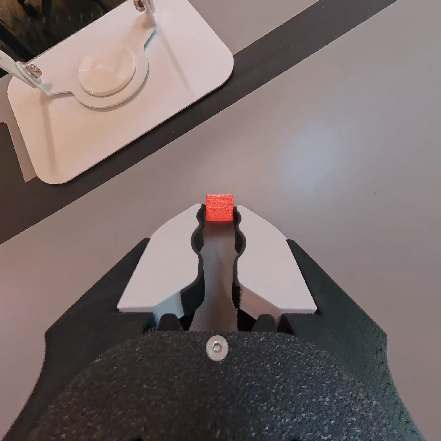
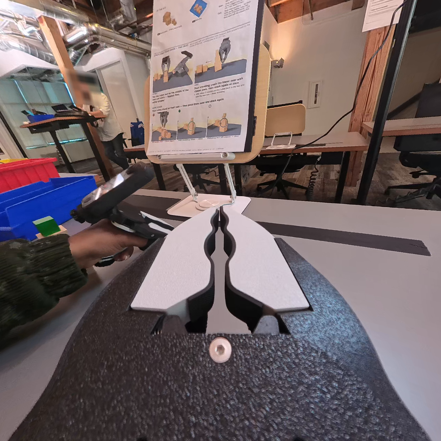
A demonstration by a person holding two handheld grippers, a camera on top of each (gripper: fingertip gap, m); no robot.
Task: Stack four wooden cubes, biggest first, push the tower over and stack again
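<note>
Jaws of left gripper [image 1: 219,210] seemingly clamp red cube [image 1: 219,207] amid bare grey table [image 1: 334,143].

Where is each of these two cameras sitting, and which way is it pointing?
Left wrist view: rides on the left tool, looking steeply down at the grey table; its own fingers show, closed on a small red cube.
Right wrist view: rides on the right tool, facing level across the table into the office; its fingers are shut together, and the person's hand holding the other tool appears at left.
Shared: the white stand base and the dark strip.
</note>
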